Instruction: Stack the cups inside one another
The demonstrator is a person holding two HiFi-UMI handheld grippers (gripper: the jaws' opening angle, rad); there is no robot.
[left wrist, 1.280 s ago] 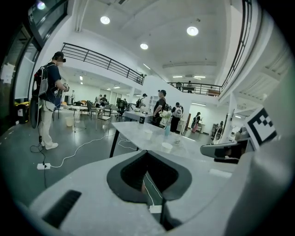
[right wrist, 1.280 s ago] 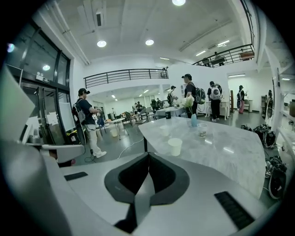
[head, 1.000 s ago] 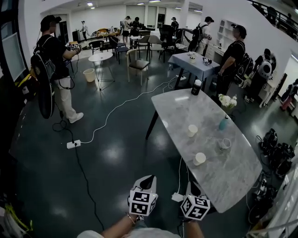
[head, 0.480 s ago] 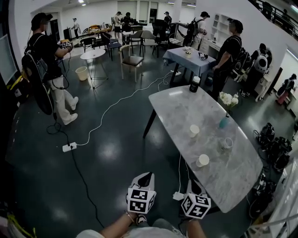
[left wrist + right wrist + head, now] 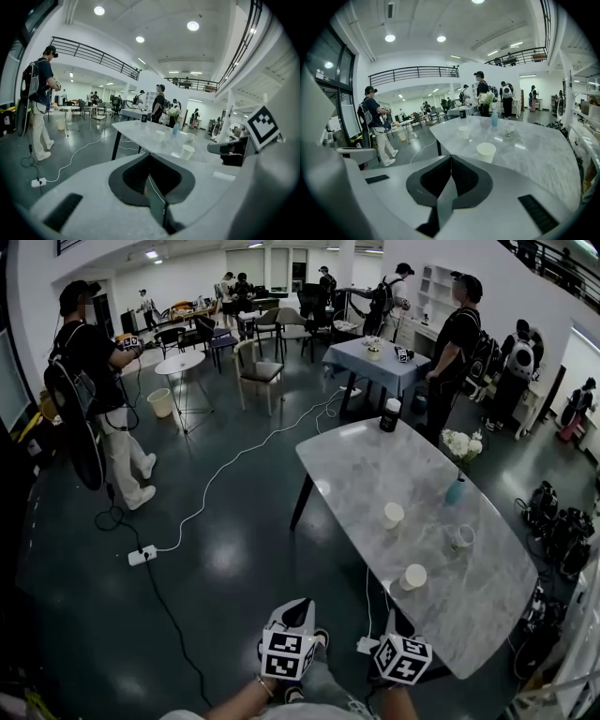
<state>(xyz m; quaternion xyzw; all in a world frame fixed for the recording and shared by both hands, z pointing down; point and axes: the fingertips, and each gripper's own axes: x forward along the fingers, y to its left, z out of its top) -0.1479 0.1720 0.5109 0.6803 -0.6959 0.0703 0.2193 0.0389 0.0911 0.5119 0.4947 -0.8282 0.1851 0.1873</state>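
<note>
My left gripper (image 5: pixel 298 607) and right gripper (image 5: pixel 397 619) are both clenched on nothing, short of the table's (image 5: pixel 352 460) near corner. Three cups stand apart on it: the near paper cup (image 5: pixel 413 577) by the near edge, the second paper cup (image 5: pixel 393 515) toward the middle, and the clear cup (image 5: pixel 462 537) toward the right edge. If I reach in without opening, I could knock the near paper cup off that edge, and squeezing it hard could crush its thin wall

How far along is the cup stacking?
Nothing done yet: the near cup, far cup and clear cup stand apart on the table. Nothing in hand: left hand-held gripper and right hand-held gripper are shut and empty, short of the cups. All stacking remains.
</note>
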